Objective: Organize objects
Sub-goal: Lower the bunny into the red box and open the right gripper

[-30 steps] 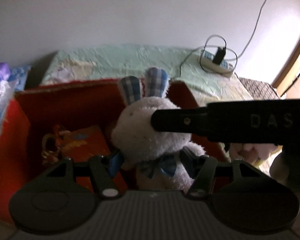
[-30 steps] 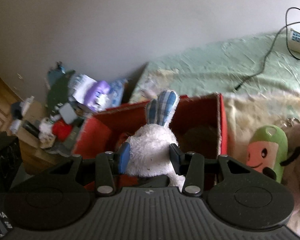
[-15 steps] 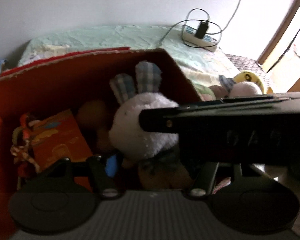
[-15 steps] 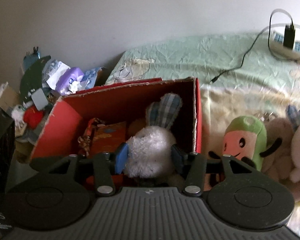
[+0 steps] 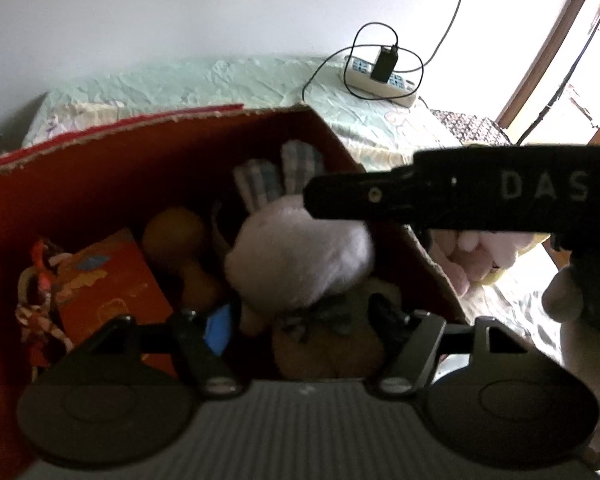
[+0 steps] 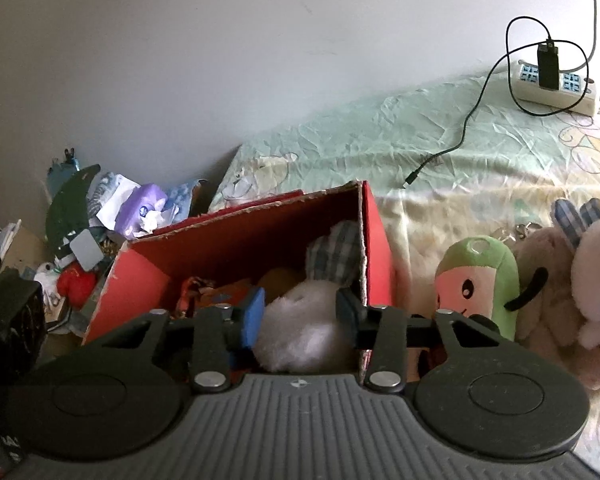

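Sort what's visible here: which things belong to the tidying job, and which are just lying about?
Job: white plush rabbit, red box, green plush and pink plush waiting on the bed.
Lying about: power strip, charger cable, floor clutter.

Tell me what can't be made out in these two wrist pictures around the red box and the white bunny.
- White bunny: face unseen. It faces away in the right wrist view; the right tool crosses it in the left wrist view.
- Red box: near wall and floor hidden behind each tool's body.
- Orange toy: dark, blurred, kind unclear.
- Pink plush: cut by right edge.
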A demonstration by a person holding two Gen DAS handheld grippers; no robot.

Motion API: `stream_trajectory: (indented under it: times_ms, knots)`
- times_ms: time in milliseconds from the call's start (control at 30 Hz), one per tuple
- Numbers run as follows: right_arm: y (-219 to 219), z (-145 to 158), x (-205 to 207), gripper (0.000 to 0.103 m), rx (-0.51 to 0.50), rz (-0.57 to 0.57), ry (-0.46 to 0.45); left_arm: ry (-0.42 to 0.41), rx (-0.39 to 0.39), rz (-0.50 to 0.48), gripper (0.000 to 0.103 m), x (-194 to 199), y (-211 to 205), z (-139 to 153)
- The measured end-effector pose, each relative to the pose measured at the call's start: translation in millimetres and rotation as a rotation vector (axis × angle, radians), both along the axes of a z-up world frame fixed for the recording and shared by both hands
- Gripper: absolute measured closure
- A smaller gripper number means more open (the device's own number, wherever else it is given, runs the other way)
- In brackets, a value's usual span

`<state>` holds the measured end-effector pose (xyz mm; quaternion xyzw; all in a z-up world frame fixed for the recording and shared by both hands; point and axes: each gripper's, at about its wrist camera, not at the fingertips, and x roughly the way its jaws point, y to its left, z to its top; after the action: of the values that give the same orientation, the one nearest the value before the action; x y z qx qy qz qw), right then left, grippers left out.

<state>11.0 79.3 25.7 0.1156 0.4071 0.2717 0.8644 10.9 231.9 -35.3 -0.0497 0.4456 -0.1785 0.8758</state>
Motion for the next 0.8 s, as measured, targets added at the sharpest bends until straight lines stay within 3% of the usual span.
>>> stream_trajectory:
  times_ms: [200, 333, 467, 800]
  knots:
    - [2, 0, -6, 0.064, 0.011, 0.028, -0.037, -0.030, -0.014, 0.020, 0.029, -11, 8, 9]
    - [6, -5, -6, 0.071, -0.046, 0.016, -0.049, -0.033, -0.017, 0.053, 0.029, -14, 14, 7]
    - [-2, -4, -6, 0.071, 0.009, 0.006, -0.037, -0.023, -0.035, 0.060, 0.031, -13, 16, 4]
    - [-9, 3, -10, 0.073, 0.019, -0.008, -0.076, -0.077, -0.075, -0.023, 0.031, -20, -10, 19]
